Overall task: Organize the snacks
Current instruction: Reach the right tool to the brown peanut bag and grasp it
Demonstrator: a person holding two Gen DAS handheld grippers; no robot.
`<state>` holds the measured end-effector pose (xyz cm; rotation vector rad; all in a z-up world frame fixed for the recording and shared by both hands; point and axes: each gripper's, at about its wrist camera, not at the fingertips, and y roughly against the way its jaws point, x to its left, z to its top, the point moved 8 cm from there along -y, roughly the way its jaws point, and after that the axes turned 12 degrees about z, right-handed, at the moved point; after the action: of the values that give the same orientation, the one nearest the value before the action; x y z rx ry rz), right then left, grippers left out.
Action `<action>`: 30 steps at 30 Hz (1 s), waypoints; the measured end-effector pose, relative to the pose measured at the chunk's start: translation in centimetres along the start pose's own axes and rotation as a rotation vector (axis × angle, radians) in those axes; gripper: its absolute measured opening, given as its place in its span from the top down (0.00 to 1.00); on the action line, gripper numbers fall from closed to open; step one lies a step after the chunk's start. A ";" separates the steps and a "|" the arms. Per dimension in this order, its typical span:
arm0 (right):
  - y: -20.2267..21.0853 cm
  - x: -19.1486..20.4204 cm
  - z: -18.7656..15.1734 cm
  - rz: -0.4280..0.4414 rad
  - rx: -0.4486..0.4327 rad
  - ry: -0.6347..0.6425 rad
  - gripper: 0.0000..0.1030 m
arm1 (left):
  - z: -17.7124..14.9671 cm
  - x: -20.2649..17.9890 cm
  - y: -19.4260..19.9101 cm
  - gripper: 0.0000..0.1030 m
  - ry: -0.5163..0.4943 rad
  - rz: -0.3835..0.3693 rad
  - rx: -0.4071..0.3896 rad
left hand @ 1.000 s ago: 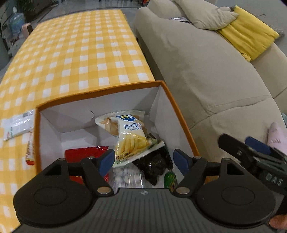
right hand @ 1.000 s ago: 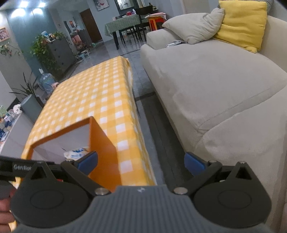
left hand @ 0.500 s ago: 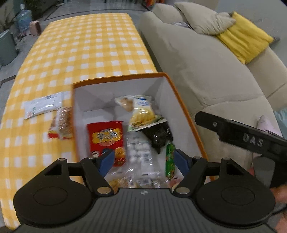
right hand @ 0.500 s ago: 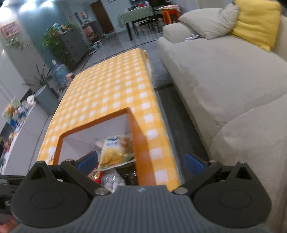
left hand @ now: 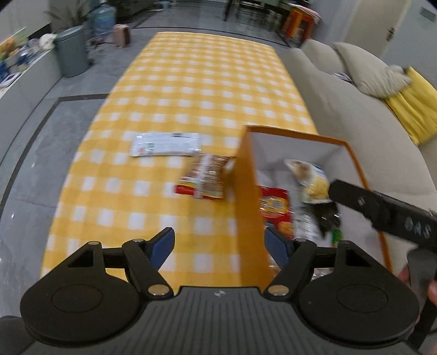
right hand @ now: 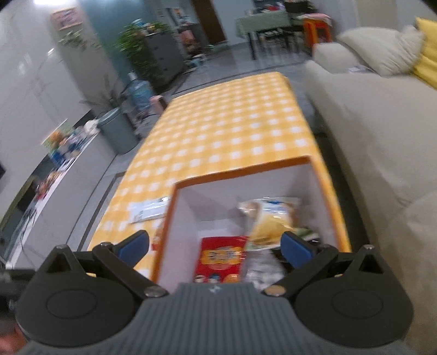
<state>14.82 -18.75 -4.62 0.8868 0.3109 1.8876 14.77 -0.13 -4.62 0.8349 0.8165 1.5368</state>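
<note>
An orange box (left hand: pixel 247 196) with white inner walls stands on the yellow checked table (left hand: pixel 191 90). It holds a red packet (left hand: pixel 274 207), a yellow chips bag (left hand: pixel 310 180) and other snacks. A brown-red snack packet (left hand: pixel 204 177) and a white packet (left hand: pixel 165 143) lie on the table left of the box. My left gripper (left hand: pixel 220 247) is open and empty, astride the box's left wall. My right gripper (right hand: pixel 214 247) is open and empty above the box (right hand: pixel 322 174), and it also shows in the left wrist view (left hand: pixel 382 210). The red packet (right hand: pixel 221 258) and chips bag (right hand: pixel 269 224) show below it.
A beige sofa (left hand: pixel 355 109) with a grey pillow (left hand: pixel 374 73) and a yellow cushion (left hand: pixel 415 106) runs along the table's right side. A grey bin (left hand: pixel 72 52) and a water bottle (left hand: pixel 102 16) stand on the floor at the far left.
My left gripper has swung left from over the box, so the table and the two loose packets now fill its view. My right gripper has moved left over the box's opening.
</note>
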 end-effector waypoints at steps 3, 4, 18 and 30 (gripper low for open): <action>-1.0 2.1 -0.5 -0.004 -0.023 0.053 0.03 | 0.2 2.2 -0.9 0.15 0.032 0.028 0.000; -1.2 2.6 -0.7 -0.001 -0.035 0.066 0.03 | 0.2 2.8 -1.3 0.15 0.043 0.040 0.002; -3.3 8.9 -1.5 0.121 -0.123 0.157 0.13 | 4.3 8.8 -4.2 0.15 0.128 0.073 -0.019; -10.0 14.4 -4.2 -0.070 -0.140 0.308 0.39 | 3.6 13.1 -8.2 0.17 0.244 0.030 -0.062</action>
<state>15.15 -0.86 -6.84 0.4848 0.3855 1.9532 20.70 14.00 -8.97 0.6241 0.9305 1.7044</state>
